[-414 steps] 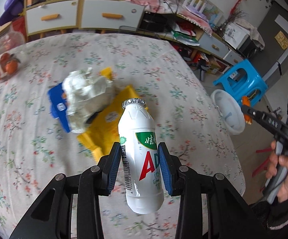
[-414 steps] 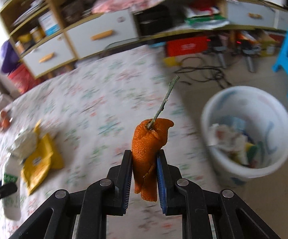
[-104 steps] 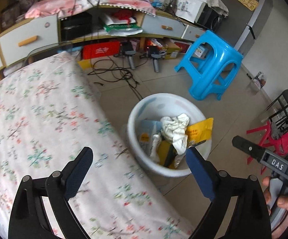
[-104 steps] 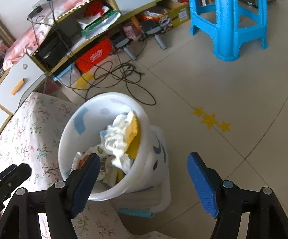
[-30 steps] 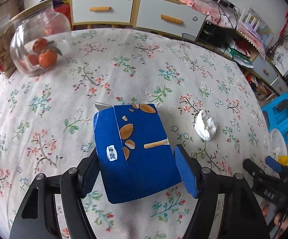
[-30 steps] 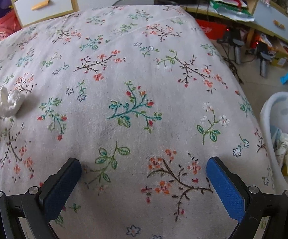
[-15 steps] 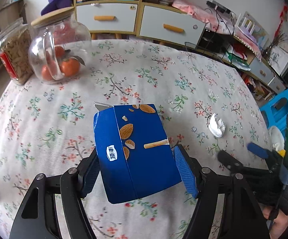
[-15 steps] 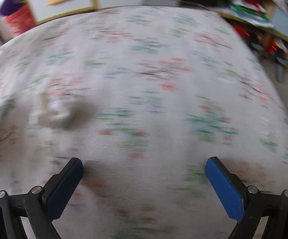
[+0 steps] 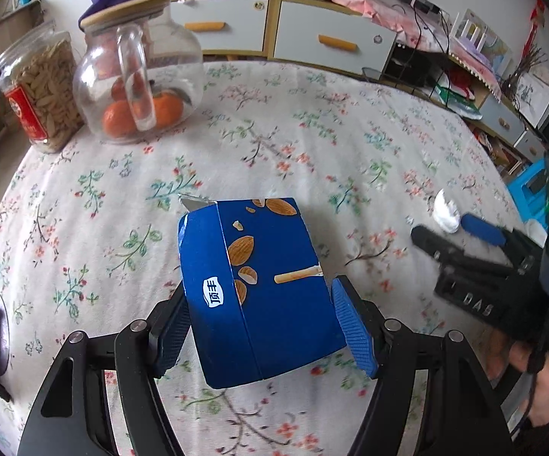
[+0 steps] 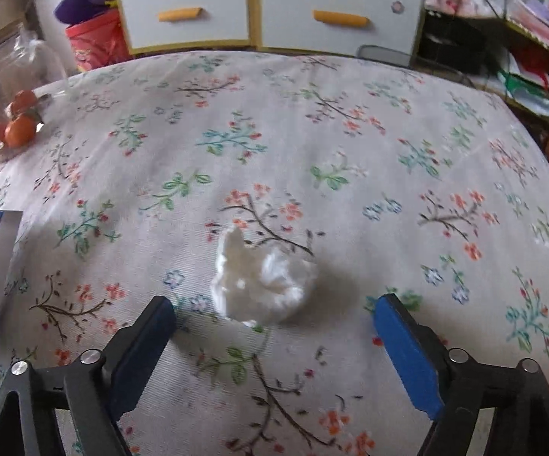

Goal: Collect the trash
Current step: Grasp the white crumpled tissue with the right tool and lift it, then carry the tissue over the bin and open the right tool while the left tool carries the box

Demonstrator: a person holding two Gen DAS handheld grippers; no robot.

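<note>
**Left tool has the box, right tool open over the tissue**

Left tool (image 9: 259, 326): closed onto the blue box (image 9: 259, 296), pads on both side walls. Box is tilted and sits above the floral cloth (image 9: 274, 144) of the desk; can't tell if its bottom edge touches. Almond print and a white label on the faces, torn flap at the far top corner.

Right tool (image 10: 274, 334): spread wide, nothing gripped. Tissue (image 10: 263, 281), a crumpled white wad, lies on the cloth just ahead of the tips, roughly centred between them, touching neither finger. From the left wrist view the same tissue (image 9: 445, 211) is off to the right of the box, well apart from it, with the right tool (image 9: 460, 228) right at it, blue pad beside the wad.

Far left corner of the desk: glass jar (image 9: 141, 76) with oranges inside, wooden lid on, and next to it a clear jar of seeds (image 9: 38, 87) with a red label. Behind the desk, a cabinet with two drawers (image 9: 274, 34), orange handles.
</note>
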